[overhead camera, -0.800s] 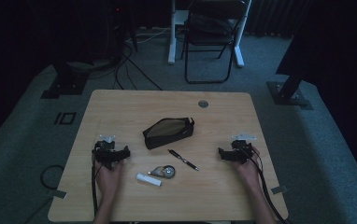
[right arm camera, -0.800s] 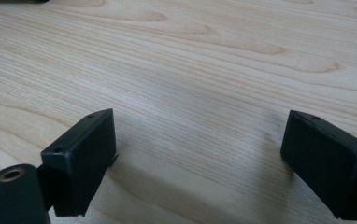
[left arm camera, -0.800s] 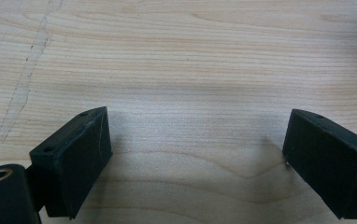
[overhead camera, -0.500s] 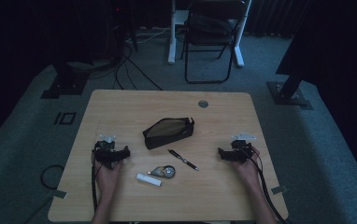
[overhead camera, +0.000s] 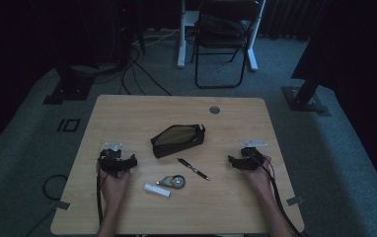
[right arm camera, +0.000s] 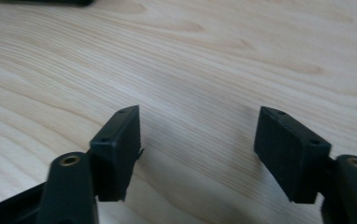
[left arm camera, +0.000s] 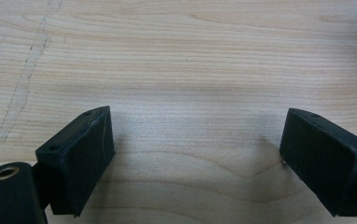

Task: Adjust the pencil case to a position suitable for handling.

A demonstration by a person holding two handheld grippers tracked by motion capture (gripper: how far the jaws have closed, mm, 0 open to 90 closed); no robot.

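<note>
A dark olive zip pouch (overhead camera: 178, 139) lies in the middle of the wooden table (overhead camera: 142, 111). In front of it lie a black pen (overhead camera: 193, 169), a round tape dispenser (overhead camera: 172, 181) and a white tube (overhead camera: 156, 190). My left gripper (overhead camera: 133, 161) rests on the table at the left, left of the tube, open with bare wood between its jaws (left arm camera: 195, 154). At the right side sits my right gripper (overhead camera: 232, 161), also open over bare wood (right arm camera: 197, 149), right of the pen.
A round cable port (overhead camera: 214, 109) is set near the table's far edge. Beyond the table stand a folding chair (overhead camera: 223, 39) and black stand bases (overhead camera: 63, 91) with cables on the grey carpet. Tape strips (overhead camera: 293, 201) mark the table's front corners.
</note>
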